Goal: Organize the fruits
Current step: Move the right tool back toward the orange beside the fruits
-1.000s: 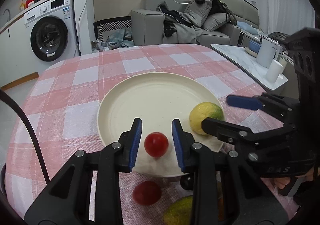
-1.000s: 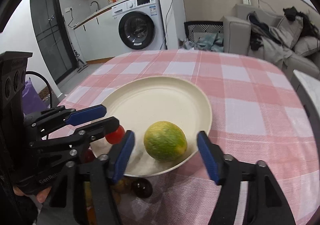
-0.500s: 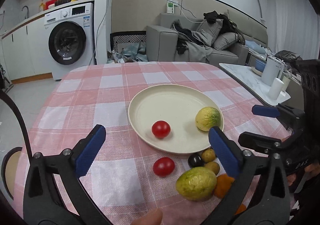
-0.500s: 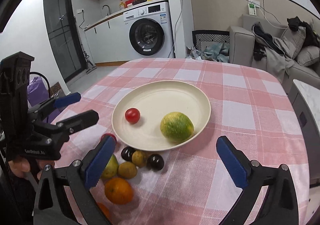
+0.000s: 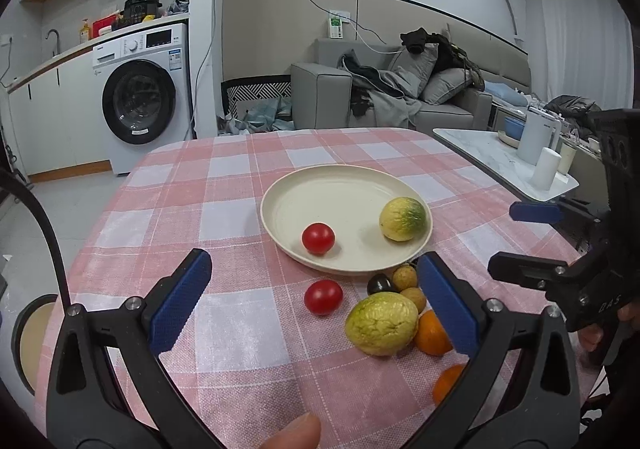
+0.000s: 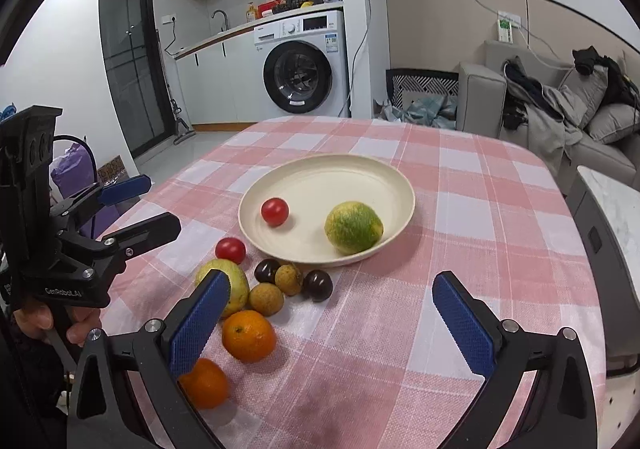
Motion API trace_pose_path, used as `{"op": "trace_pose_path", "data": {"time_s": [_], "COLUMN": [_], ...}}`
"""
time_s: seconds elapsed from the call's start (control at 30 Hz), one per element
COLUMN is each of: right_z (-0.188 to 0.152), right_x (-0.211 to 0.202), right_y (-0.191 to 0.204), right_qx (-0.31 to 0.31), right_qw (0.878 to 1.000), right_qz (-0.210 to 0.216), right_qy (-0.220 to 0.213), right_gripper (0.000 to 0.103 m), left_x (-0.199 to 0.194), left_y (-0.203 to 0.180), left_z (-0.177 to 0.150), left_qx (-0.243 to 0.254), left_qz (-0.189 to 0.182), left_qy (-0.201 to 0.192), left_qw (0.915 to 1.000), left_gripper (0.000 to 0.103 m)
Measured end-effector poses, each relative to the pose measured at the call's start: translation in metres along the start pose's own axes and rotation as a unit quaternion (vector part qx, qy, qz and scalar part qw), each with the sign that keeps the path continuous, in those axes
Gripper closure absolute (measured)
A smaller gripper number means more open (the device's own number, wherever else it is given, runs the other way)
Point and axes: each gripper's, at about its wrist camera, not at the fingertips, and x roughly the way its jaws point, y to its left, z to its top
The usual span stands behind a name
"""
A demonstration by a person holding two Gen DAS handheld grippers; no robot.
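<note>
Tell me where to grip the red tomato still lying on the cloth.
Take the tomato on the cloth across its widest middle, coming from above on its bare near-left side. It is round and stands free, with the plate rim behind it and the dark fruit to its right.

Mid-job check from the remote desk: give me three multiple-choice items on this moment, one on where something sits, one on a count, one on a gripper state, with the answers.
1. Where is the second red tomato, the one not on the plate?
A. on the cloth just in front of the plate's near rim
B. on the washing machine
C. inside the right gripper

2. How many fruits lie on the plate?
A. none
B. two
C. five

3. How does the left gripper stand?
A. shut on a tomato
B. shut on an orange
C. open, holding nothing

Answers:
1 A: the second red tomato rests on the checked cloth beside the plate.
2 B: only a tomato and a green-yellow fruit are on it.
3 C: the left gripper has its pads wide apart, pressing on nothing.
</note>
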Motion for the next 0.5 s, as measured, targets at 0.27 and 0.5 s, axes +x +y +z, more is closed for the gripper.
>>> {"op": "trace_pose_path", "data": {"time_s": [0.27,0.5], "right_z": [-0.014,-0.020], "right_x": [0.003,0.004], "right_y": [0.005,0.006], "right_qx": [-0.002,0.002], "right_qw": [1.000,1.000], "right_qz": [-0.004,-0.005], "right_qy": [0.011,0.014], "right_gripper": [0.000,0.000], "left_x": [-0.006,-0.005], "left_y": [-0.007,-0.007], "left_z": [-0.012,-0.019], "left_qx": [0.014,0.015], "left_qz": [0.008,0.012], "left_qy": [-0.005,-0.005], "left_qw": [0.9999,0.9998], "left_gripper": [0.000,0.000]}}
